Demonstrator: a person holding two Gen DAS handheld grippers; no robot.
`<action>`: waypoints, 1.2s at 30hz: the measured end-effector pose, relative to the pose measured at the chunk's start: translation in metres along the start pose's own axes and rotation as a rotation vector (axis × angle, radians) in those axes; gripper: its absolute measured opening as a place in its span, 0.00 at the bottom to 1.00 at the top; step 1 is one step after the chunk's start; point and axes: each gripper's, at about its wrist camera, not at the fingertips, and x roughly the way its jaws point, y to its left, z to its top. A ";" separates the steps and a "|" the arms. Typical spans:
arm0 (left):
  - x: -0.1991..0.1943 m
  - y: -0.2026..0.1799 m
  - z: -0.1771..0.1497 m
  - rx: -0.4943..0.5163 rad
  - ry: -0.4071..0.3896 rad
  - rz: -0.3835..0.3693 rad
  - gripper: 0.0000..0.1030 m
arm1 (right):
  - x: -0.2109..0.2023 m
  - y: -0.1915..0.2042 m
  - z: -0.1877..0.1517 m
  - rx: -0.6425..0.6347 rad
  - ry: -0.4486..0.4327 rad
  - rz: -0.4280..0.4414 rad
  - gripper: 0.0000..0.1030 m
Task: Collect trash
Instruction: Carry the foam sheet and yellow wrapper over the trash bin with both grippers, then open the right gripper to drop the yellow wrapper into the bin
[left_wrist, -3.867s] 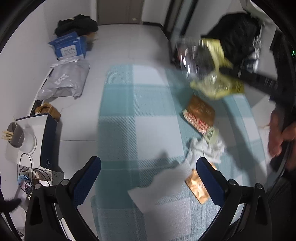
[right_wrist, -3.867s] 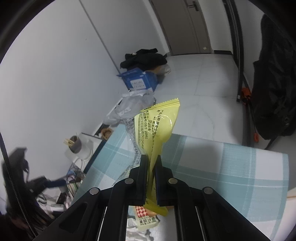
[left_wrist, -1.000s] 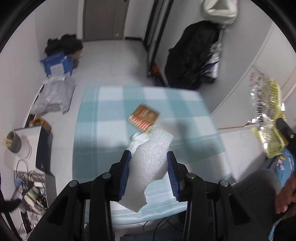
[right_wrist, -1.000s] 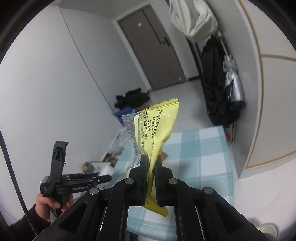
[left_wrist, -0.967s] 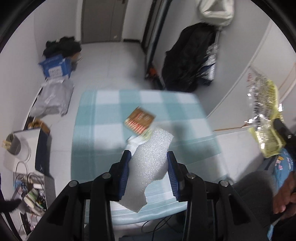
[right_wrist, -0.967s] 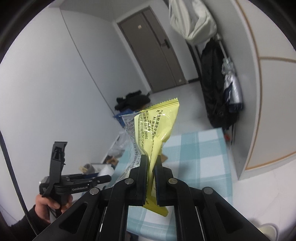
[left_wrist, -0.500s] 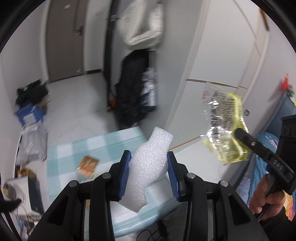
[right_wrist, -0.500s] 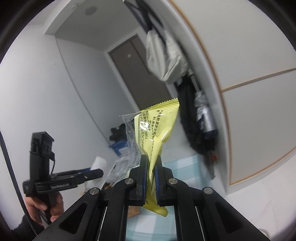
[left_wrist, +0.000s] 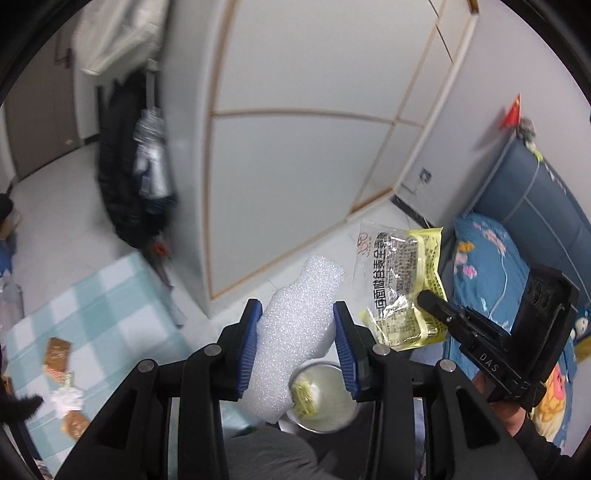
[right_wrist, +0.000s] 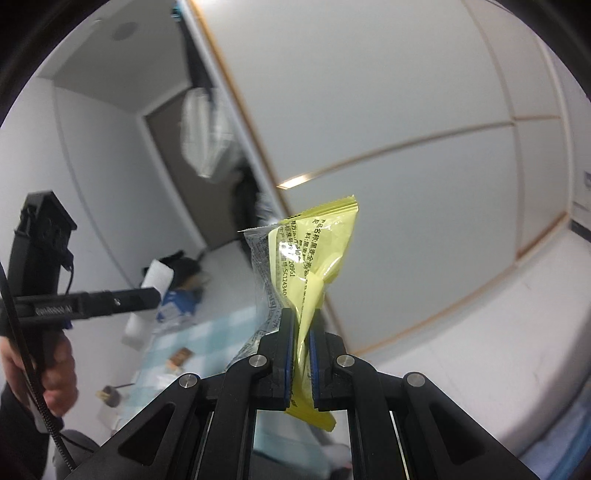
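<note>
My left gripper (left_wrist: 297, 321) is shut on a white foam sheet (left_wrist: 295, 332) and holds it in the air above a round bin with a light liner (left_wrist: 325, 397) that has a yellow scrap inside. My right gripper (right_wrist: 300, 325) is shut on a yellow and clear snack wrapper (right_wrist: 306, 266). In the left wrist view that wrapper (left_wrist: 400, 288) hangs just right of the foam, above and beside the bin. The left gripper and its foam show at the left of the right wrist view (right_wrist: 155, 288).
A table with a teal checked cloth (left_wrist: 99, 306) lies at the lower left with a brown wrapper (left_wrist: 55, 360), a crumpled tissue (left_wrist: 68, 400) and another brown wrapper (left_wrist: 75, 424). White wardrobe doors (left_wrist: 295, 147) face me. A blue bed (left_wrist: 498, 266) is on the right.
Both grippers have swung away from the table toward the wardrobe and bed, still holding their trash. The bin has come into view under the left gripper, and the right gripper's wrapper is closer to the foam.
</note>
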 end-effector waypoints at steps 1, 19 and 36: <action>0.013 -0.008 0.001 0.011 0.027 -0.013 0.33 | 0.000 -0.008 -0.003 0.013 0.006 -0.011 0.06; 0.225 -0.050 -0.058 -0.155 0.672 -0.255 0.32 | 0.041 -0.152 -0.114 0.213 0.323 -0.251 0.06; 0.319 -0.051 -0.107 -0.251 0.991 -0.148 0.33 | 0.080 -0.178 -0.194 0.408 0.628 -0.367 0.07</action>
